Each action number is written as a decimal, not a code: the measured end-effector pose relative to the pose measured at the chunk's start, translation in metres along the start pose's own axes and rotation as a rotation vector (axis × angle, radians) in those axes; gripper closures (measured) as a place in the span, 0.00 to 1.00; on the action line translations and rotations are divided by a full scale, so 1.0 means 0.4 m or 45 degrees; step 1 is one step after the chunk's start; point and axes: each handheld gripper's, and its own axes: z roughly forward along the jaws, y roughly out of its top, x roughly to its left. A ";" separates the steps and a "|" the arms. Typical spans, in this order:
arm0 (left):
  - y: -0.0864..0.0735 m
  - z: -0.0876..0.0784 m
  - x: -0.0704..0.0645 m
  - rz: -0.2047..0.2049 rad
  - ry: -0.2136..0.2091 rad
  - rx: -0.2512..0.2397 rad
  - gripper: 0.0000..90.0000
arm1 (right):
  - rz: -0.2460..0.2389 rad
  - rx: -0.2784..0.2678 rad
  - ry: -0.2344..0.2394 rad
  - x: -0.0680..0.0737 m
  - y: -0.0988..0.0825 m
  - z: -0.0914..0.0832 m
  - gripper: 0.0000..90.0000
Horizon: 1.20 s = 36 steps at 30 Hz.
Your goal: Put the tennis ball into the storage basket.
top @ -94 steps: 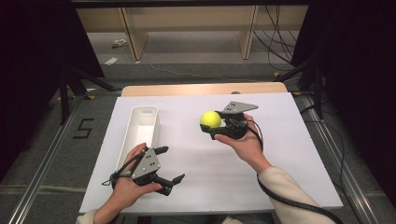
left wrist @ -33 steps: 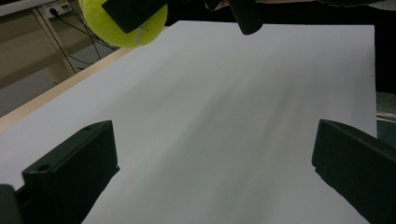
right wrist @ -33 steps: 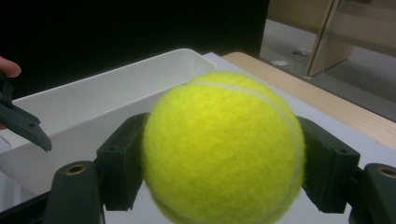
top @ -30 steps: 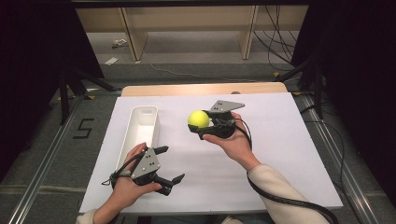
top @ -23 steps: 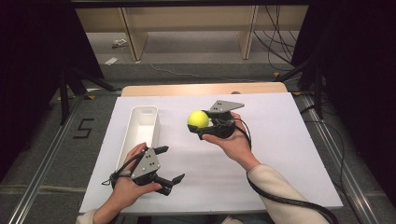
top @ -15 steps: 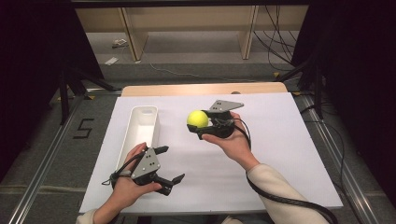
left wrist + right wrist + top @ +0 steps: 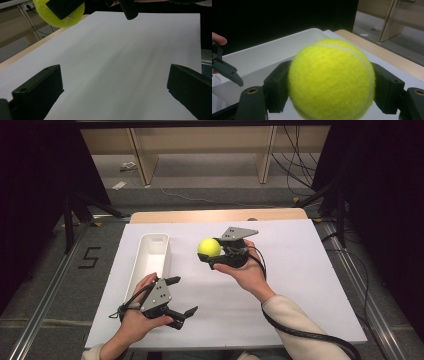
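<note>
Ball (image 7: 208, 247): fuzzy yellow-green, pale curved seam | right hand-held gripper (image 7: 212, 256): clamped on ball | left hand-held gripper (image 7: 182, 296): jaws apart, empty

Since the earliest picture, the right claw (image 7: 209, 257) has carried the tennis ball (image 7: 209, 247) leftward across the tabletop (image 7: 300, 270), bringing it nearer the white tray (image 7: 152, 252). Most of that shift came early; over the last second the ball has only crept a touch further left.
</note>
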 end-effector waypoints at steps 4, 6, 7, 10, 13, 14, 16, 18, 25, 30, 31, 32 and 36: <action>0.000 0.000 0.000 0.001 0.000 -0.001 0.00 | -0.002 -0.002 0.003 0.002 0.001 0.001 0.30; 0.000 0.000 0.000 0.002 -0.001 0.000 0.00 | -0.001 -0.001 0.003 0.003 0.002 0.002 0.30; 0.000 0.000 0.000 0.001 -0.001 0.000 0.00 | -0.001 0.001 0.004 0.003 0.002 0.002 0.30; 0.000 0.000 0.000 0.001 -0.002 0.000 0.00 | 0.000 -0.001 0.004 0.005 0.003 0.004 0.30; 0.000 0.000 0.000 0.002 -0.003 0.000 0.00 | -0.001 -0.001 0.007 0.006 0.004 0.006 0.30; 0.000 0.000 0.000 0.002 -0.003 0.000 0.00 | -0.002 -0.001 0.009 0.007 0.005 0.007 0.30; 0.000 0.001 0.000 0.003 -0.004 0.002 0.00 | -0.003 -0.003 0.010 0.008 0.006 0.009 0.30; 0.000 0.001 0.000 0.002 -0.005 0.001 0.00 | -0.004 -0.001 0.012 0.009 0.007 0.010 0.30; 0.000 0.000 0.000 0.001 -0.006 0.000 0.00 | -0.006 0.001 0.017 0.011 0.007 0.015 0.30; 0.000 0.000 0.000 0.001 -0.006 0.000 0.00 | -0.011 -0.001 0.018 0.012 0.009 0.018 0.30; 0.000 0.000 0.000 0.001 -0.005 0.000 0.00 | -0.011 -0.001 0.017 0.012 0.010 0.019 0.30; 0.000 0.000 0.000 0.001 -0.005 0.000 0.00 | -0.007 -0.001 0.019 0.013 0.010 0.019 0.30; 0.006 -0.001 0.018 0.132 0.027 -0.001 0.00 | -0.008 -0.002 0.022 0.016 0.013 0.023 0.30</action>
